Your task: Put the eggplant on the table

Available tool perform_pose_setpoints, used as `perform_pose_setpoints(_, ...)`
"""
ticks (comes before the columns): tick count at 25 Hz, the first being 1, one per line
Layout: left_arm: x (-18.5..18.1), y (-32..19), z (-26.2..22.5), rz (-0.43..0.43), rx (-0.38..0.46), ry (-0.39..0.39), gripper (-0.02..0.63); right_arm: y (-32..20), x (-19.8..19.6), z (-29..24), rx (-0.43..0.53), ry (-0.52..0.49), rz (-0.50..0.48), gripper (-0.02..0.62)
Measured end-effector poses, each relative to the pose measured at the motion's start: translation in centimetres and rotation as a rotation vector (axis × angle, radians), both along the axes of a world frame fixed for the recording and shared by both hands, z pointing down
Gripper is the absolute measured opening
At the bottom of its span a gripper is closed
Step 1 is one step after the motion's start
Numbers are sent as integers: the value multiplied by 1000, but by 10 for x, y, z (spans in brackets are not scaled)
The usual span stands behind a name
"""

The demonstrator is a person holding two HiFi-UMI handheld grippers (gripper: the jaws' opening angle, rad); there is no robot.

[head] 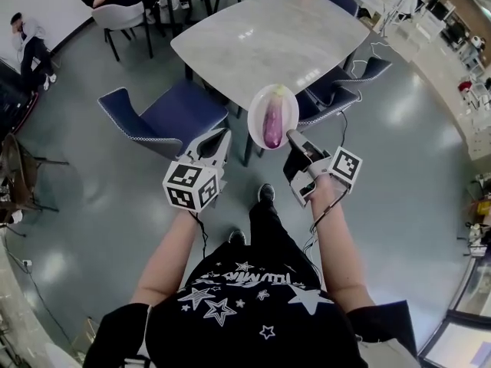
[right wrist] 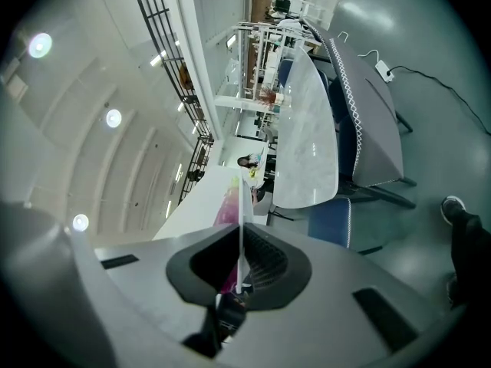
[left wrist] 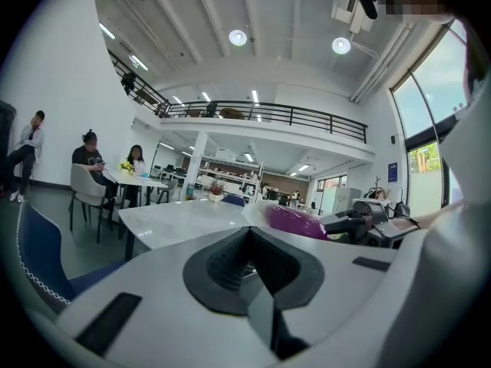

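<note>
Grey floor (head: 115, 175) lies below, and the marble tabletop (head: 268, 37) stands ahead of both hands. My right fingers (head: 295, 138) are closed on the near rim of a white plate (head: 285, 102), which in their own view is only a thin edge-on line. On it lies the purple eggplant (head: 272, 125), mostly hidden from that side. My left fingers (head: 220, 138), just beside the plate, are pressed together on nothing.
</note>
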State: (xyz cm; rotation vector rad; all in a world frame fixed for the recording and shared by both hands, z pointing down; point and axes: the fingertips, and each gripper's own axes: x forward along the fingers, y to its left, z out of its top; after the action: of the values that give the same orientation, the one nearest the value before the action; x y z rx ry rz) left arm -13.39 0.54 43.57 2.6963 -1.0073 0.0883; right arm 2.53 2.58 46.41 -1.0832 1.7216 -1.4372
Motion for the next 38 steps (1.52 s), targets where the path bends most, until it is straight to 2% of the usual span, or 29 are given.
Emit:
perform_pose_setpoints(5, 11, -14, 7, -9, 10, -11, 8, -18, 6, 15, -4, 16, -29, 21)
perform_pose_setpoints(9, 25, -68, 4, -8, -5, -19, 8, -71, 15, 10, -16, 14, -43, 21)
perform_pose_setpoints(17, 76, -171, -10, -21, -31, -28, 8, -170, 60, -3, -42, 28, -74, 21)
perform_pose_setpoints(25, 85, -174, 5, -32, -11, -56, 8, -179, 64, 15, -20, 25, -114, 21)
perform_pose_setpoints(30, 89, -174, -7, -61, -19, -52, 8, -177, 59, 12, -42, -1, -131, 21)
perform_pose_setpoints(35, 121, -241, -5, -94, -39, -61, 8, -248, 83, 12, -50, -4, -179, 21)
perform_pose_setpoints(38, 132, -261, -7, -120, -45, -67, 8, -270, 96, 5, -39, 1, -205, 21)
